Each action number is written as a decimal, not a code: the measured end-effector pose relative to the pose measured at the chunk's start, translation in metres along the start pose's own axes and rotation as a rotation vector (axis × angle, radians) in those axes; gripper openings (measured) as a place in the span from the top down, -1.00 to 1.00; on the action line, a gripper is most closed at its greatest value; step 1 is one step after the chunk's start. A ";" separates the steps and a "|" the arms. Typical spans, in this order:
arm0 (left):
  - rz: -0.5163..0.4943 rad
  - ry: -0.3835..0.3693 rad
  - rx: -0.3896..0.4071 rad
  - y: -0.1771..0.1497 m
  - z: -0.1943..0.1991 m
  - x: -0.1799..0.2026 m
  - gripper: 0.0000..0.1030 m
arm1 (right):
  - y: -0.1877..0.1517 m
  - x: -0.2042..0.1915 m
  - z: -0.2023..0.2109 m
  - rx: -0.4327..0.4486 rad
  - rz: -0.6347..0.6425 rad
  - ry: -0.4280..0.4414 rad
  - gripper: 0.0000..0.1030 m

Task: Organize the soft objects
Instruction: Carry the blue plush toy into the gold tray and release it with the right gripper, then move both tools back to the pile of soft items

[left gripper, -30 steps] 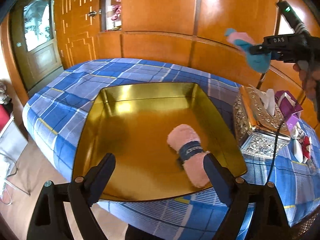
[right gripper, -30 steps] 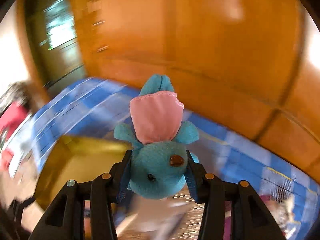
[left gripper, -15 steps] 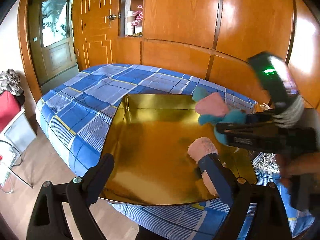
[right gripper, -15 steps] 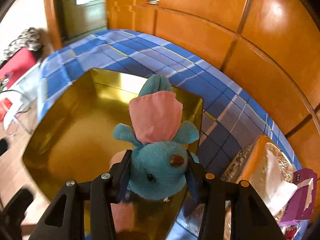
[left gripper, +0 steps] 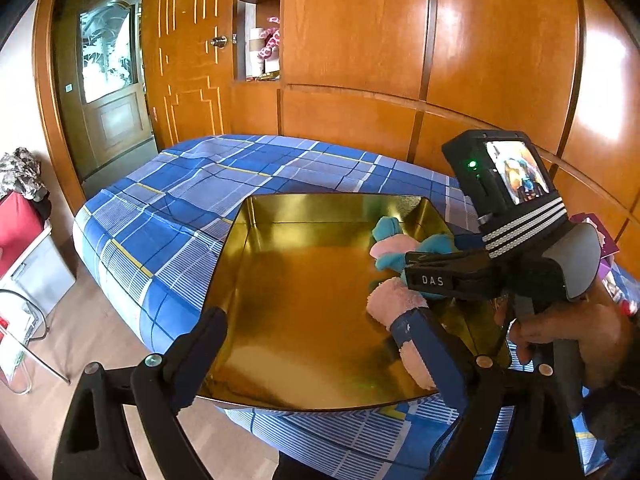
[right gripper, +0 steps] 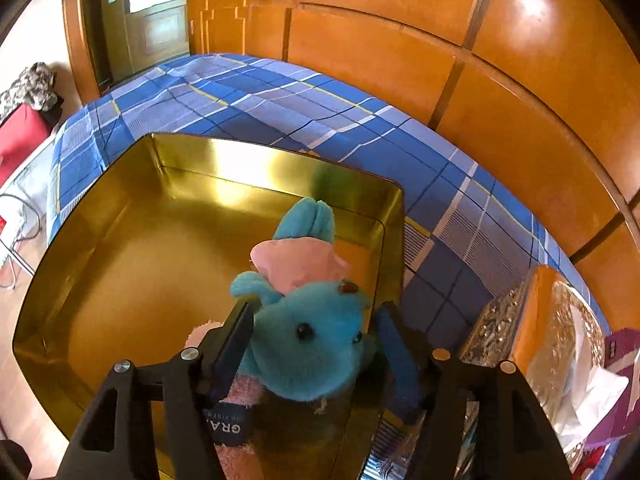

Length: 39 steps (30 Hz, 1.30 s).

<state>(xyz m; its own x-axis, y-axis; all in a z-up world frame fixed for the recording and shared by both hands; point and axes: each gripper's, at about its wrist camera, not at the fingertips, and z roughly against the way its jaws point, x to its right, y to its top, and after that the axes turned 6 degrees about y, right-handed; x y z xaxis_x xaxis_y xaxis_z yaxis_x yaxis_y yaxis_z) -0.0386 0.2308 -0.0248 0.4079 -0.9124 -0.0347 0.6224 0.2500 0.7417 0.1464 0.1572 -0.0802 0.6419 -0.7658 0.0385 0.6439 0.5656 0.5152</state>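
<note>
Surroundings: blue checked cloth [left gripper: 192, 200] covering the worktop, backed by orange wood panelling [left gripper: 360, 40]. Ornate silver tissue box [right gripper: 560, 320] just beside the right wall of the tray, a purple packet [right gripper: 618, 354] past it. Red item [left gripper: 16, 228] and a metal frame off the left edge at floor level. Shelf niche with pink-and-white items [left gripper: 266, 48] in the panelling.

Gold tray [left gripper: 304, 208] open-topped on the cloth, most of its floor bare. Pink rolled towel [left gripper: 394, 300] with a dark blue band lying on the tray floor along the right side. Blue plush toy [right gripper: 308, 344] with a pink patch on its back lying in the right part of the tray, resting partly over the towel's far end.

Right gripper [right gripper: 316, 320]: lowered into the tray over the toy, held in the person's right hand [left gripper: 568, 336]. Jaws just opened wider; toy's head between them, left pad at or barely against the plush, right pad standing clear with a gap visible. No clamping grip.

Left gripper [left gripper: 320, 344]: jaws spread wide, nothing between them, hovering over the tray's near edge. Right finger [left gripper: 440, 344] overlapping the towel's near end in view; contact not determinable.
</note>
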 end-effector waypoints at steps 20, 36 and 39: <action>-0.044 -0.020 0.012 -0.005 0.009 0.017 -0.86 | -0.014 0.013 0.054 0.145 -0.092 -0.034 -0.27; -0.074 -0.029 -0.007 -0.014 0.005 0.029 -0.86 | -0.047 0.026 0.118 0.311 -0.094 -0.155 -0.27; -0.083 -0.039 -0.018 -0.017 0.003 0.032 -0.86 | -0.056 0.033 0.129 0.336 -0.098 -0.201 -0.28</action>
<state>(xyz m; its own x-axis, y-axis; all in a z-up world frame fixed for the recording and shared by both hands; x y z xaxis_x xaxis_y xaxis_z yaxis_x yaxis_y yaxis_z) -0.0382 0.1964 -0.0365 0.3284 -0.9420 -0.0695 0.6652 0.1784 0.7250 0.0774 0.0604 0.0028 0.4685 -0.8746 0.1252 0.5045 0.3812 0.7747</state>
